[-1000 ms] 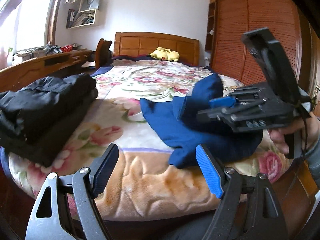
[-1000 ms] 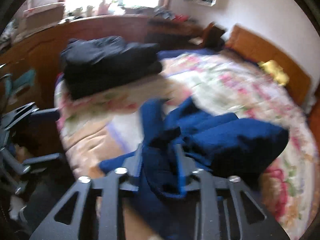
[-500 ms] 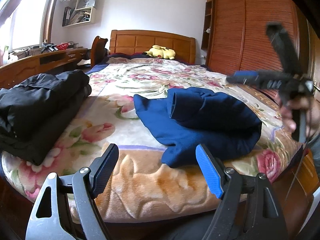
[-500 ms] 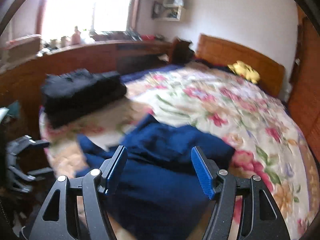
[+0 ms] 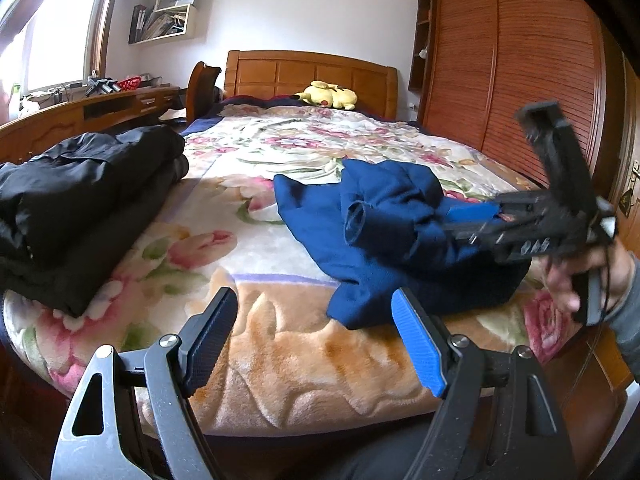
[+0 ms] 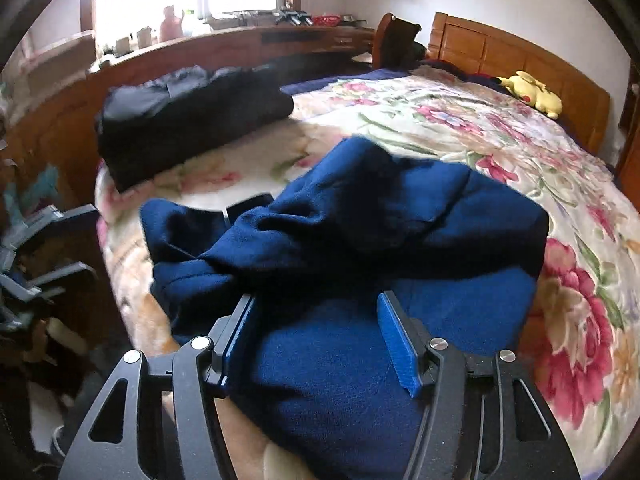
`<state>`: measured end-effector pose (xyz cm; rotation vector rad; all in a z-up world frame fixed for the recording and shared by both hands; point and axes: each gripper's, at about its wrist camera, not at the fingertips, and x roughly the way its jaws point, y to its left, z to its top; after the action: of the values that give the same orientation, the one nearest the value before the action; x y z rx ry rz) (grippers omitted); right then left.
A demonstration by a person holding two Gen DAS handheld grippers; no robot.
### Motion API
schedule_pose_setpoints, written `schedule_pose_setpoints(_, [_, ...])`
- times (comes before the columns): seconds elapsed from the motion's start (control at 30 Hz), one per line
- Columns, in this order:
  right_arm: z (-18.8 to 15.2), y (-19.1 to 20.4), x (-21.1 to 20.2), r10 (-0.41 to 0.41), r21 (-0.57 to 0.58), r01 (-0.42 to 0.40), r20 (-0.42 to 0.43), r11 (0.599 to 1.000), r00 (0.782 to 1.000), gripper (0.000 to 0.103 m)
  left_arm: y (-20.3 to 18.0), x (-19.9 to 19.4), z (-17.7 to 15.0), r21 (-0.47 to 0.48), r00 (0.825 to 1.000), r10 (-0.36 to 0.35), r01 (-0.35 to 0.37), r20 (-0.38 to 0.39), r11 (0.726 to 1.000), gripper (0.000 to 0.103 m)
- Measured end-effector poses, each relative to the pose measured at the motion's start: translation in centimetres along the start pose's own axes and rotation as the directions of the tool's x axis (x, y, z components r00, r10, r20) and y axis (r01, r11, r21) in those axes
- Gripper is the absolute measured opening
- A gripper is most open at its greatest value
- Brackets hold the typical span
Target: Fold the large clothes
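Note:
A dark blue garment lies bunched and partly folded on the flowered bed, with a sleeve cuff pointing left. It also fills the middle of the right wrist view. My left gripper is open and empty, held off the bed's near edge, short of the garment. My right gripper is open, low over the garment's near part, with cloth between its fingers. In the left wrist view the right gripper reaches in from the right onto the garment.
A folded black garment sits at the bed's left corner, also in the right wrist view. A yellow plush toy lies by the wooden headboard. A wooden desk runs along the window side, and a wardrobe stands on the right.
My right gripper has come back down from a raised position onto the blue garment, still open. The garment's top fold has shifted and bunched. My left gripper has barely moved.

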<state>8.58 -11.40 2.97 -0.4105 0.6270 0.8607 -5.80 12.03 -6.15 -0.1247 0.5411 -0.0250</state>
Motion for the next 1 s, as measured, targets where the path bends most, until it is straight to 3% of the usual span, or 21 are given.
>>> schedule_pose_setpoints(0.13, [0.2,-2.7,-2.1,-0.025,0.027,0.024,0.062,0.999,0.998,0.063,-0.5,0.8,0.0,0.008,1.000,-0.011,0.011,-0.008,1.000,0.080])
schedule_pose_setpoints(0.23, [2.4,-4.4,-1.1,-0.058,0.017,0.057,0.044,0.998,0.997,0.063,-0.9,1.4,-0.1,0.015,1.000,-0.015,0.016,-0.016,1.000,0.080])
schedule_pose_setpoints(0.3, [3.8,-4.5,0.3,-0.063,-0.021,0.063,0.004,0.998,0.998,0.063,-1.1,1.8,-0.1,0.018,1.000,-0.014,0.015,-0.022,1.000,0.080])
schedule_pose_setpoints(0.43, [6.2,-3.9,6.2,-0.036,-0.093,0.021,-0.169,0.995,0.985,0.062,-1.2,2.3,-0.3,0.021,0.999,-0.015,0.016,-0.035,1.000,0.080])
schedule_pose_setpoints(0.6, [9.6,-3.6,10.8,-0.005,-0.124,-0.023,-0.227,0.992,0.974,0.054,-1.5,2.9,-0.5,0.018,0.998,-0.022,0.023,-0.052,1.000,0.080])
schedule_pose_setpoints(0.77, [10.9,-5.6,10.0,-0.012,-0.098,-0.004,-0.159,0.995,0.987,0.054,-2.0,3.8,-0.4,0.015,0.997,-0.041,0.042,-0.059,0.999,0.080])
schedule_pose_setpoints(0.83, [10.2,-7.4,9.1,-0.058,-0.074,0.050,-0.121,0.996,0.991,0.058,-2.4,4.2,-0.5,0.020,0.997,-0.053,0.054,-0.060,0.998,0.080])
schedule_pose_setpoints(1.0, [8.0,-13.0,8.2,-0.184,0.035,0.187,-0.090,0.982,0.979,0.070,-3.0,5.2,-0.5,0.021,0.994,-0.069,0.071,-0.082,0.997,0.059])
